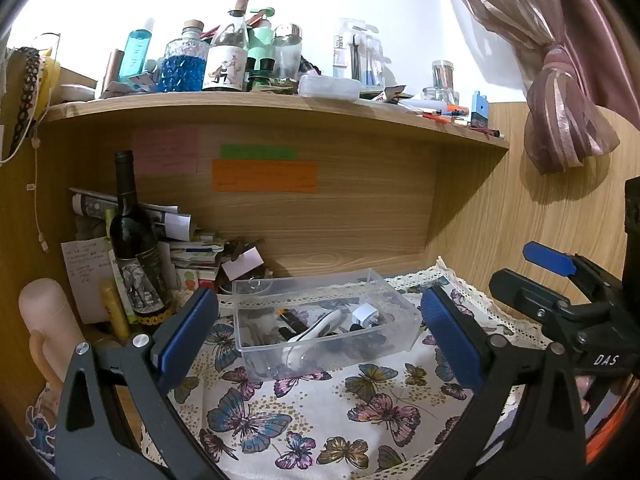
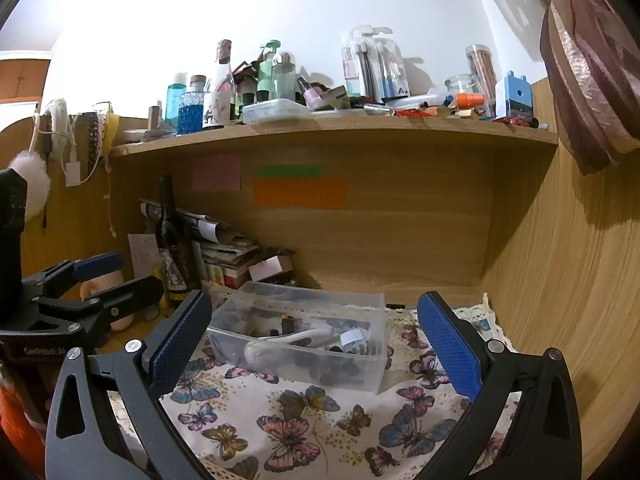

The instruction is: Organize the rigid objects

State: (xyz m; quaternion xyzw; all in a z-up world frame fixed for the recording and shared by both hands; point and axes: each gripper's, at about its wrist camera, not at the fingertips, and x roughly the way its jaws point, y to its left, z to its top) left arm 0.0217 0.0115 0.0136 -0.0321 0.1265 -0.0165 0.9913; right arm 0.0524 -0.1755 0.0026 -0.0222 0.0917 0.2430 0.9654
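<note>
A clear plastic box [image 1: 394,326] [image 2: 372,360] stands on the butterfly cloth [image 1: 312,412] [image 2: 304,428] in the desk nook. It holds a white handled tool [image 1: 316,330] [image 2: 280,342], a small white cube [image 1: 366,314] [image 2: 352,338] and several dark small items. My left gripper [image 1: 320,334] is open and empty, its blue pads to either side of the box and nearer the camera. My right gripper [image 2: 316,340] is open and empty, likewise in front of the box. The right gripper shows at the right edge of the left wrist view [image 1: 560,280]; the left one shows at the left of the right wrist view [image 2: 96,280].
A dark wine bottle [image 1: 134,248] [image 2: 174,248] stands left of the box, with stacked papers and small boxes [image 1: 192,248] behind. A pale mug [image 1: 48,320] is far left. The shelf [image 1: 280,104] [image 2: 336,126] above carries several bottles and jars. A pink curtain [image 1: 560,112] hangs right.
</note>
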